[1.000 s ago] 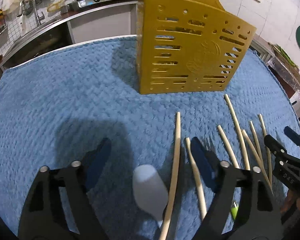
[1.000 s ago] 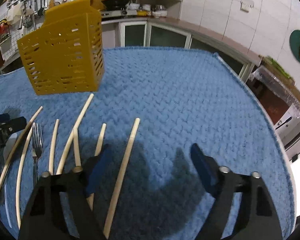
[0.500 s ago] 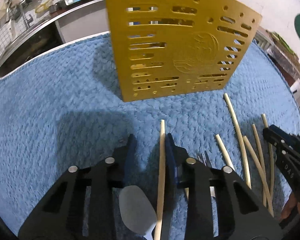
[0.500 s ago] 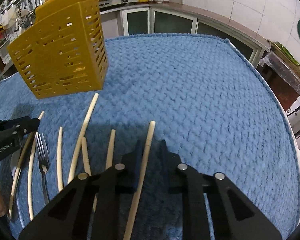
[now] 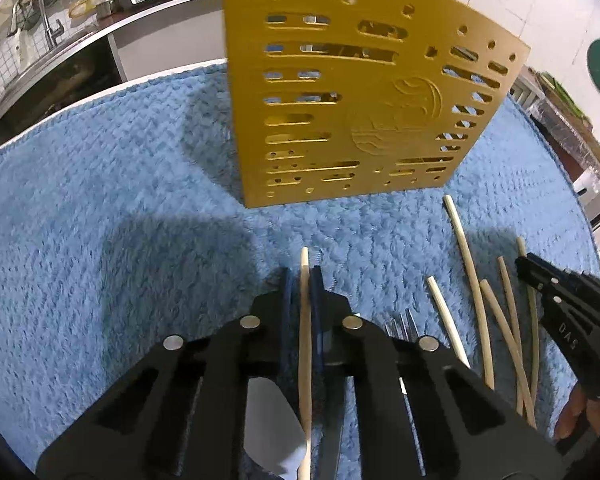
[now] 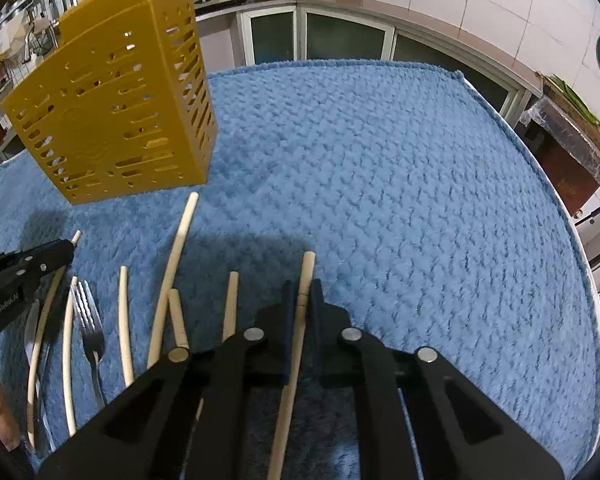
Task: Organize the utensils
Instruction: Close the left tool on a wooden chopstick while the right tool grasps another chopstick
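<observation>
My left gripper [image 5: 305, 276] is closing its jaws on a pale wooden chopstick [image 5: 304, 256] that lies on the blue towel [image 5: 100, 240]; the blue pads press both its sides. My right gripper [image 6: 302, 288] is closing the same way on another chopstick [image 6: 308, 264], pads against it. The yellow slotted utensil holder [image 5: 360, 100] stands upright just beyond the left gripper and sits at the far left in the right wrist view [image 6: 112, 120]. Several more chopsticks [image 6: 172, 264] lie between the two grippers, along with a metal fork [image 6: 88, 320].
A white spoon [image 5: 272, 424] lies under the left gripper's body. The towel [image 6: 380, 200] is bare to the right of the right gripper, up to its edge. Kitchen counters and a stove stand behind the table. A hand shows at the frame edge.
Both grippers went from wide open to closed on one chopstick each. The left gripper moved forward toward the yellow holder, which now looms larger.
</observation>
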Tool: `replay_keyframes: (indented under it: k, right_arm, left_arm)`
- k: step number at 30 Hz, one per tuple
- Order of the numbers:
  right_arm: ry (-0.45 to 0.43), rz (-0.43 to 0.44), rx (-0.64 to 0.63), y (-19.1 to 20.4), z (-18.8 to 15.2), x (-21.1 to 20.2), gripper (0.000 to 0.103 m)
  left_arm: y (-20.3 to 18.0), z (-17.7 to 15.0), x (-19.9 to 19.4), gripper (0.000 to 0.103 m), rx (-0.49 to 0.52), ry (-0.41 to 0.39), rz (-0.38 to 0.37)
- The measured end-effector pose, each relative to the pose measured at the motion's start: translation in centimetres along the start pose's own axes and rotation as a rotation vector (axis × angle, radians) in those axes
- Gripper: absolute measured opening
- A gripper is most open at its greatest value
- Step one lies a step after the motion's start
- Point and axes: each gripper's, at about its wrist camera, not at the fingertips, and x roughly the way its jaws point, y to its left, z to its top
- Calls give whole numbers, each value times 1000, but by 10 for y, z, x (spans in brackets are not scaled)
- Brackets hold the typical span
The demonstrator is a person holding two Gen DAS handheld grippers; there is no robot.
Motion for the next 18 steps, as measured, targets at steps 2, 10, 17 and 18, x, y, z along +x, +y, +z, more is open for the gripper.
replay_keyframes:
  k: [2,10,17,18]
  right_arm:
    - [-18,15,6,-1,-2,-3,7]
    - [-128,75,34,-4,-14,-14,6]
    - [-121,79,20,-1,-16,-13,6]
    - [-112,87,28,-1,-18,-12,6]
  left_arm:
    - [4,-2,-5,2,-9,-23,-5]
    - [27,-15,-9,0,-54,-50,-30]
    - [27,-15,-17,0,-51,-60,-74]
    - [24,-15,-20,0,-35,-71,-65]
